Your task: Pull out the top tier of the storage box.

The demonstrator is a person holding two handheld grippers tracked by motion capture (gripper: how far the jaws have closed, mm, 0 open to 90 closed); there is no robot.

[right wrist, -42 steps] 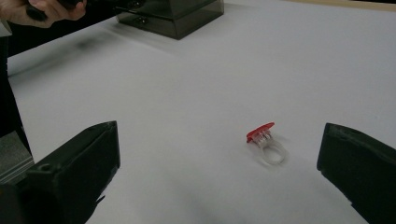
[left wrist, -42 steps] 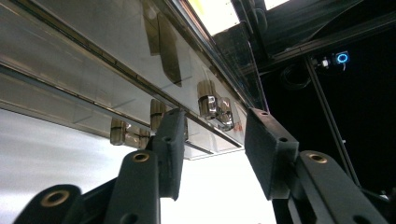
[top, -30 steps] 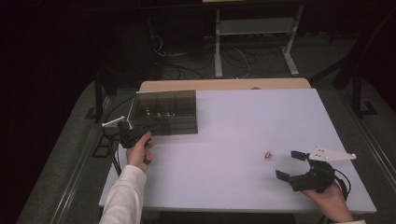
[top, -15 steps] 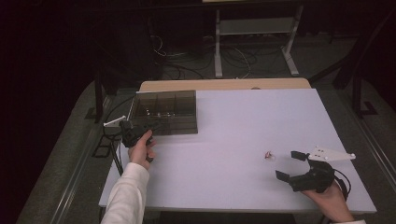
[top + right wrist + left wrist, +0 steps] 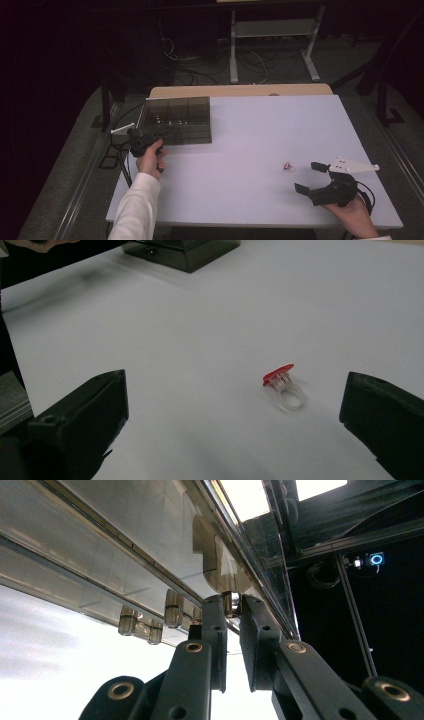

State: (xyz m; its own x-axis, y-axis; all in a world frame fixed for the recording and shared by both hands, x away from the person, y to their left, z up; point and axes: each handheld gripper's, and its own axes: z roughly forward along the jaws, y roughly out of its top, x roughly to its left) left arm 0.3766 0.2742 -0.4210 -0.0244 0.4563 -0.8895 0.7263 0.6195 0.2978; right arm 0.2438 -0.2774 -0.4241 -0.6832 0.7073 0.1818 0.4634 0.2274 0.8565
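Observation:
A dark, see-through compartment box (image 5: 175, 120) stands at the table's far left. My left gripper (image 5: 150, 137) is at its near left corner. In the left gripper view the jaws (image 5: 231, 611) have just been closing and pinch a small silvery knob (image 5: 230, 600) on the box's edge (image 5: 150, 555). A clear ring with a red top (image 5: 287, 166) lies on the white table (image 5: 260, 130) at the near right. My right gripper (image 5: 306, 177) rests just behind the ring, open. In the right gripper view the ring (image 5: 285, 385) lies ahead between the wide jaws (image 5: 234, 390), untouched.
A beige board (image 5: 240, 91) lies along the table's far edge. Behind it, a metal stand (image 5: 270, 30) and cables sit on the dark floor. The box's corner (image 5: 185, 252) shows far off in the right gripper view.

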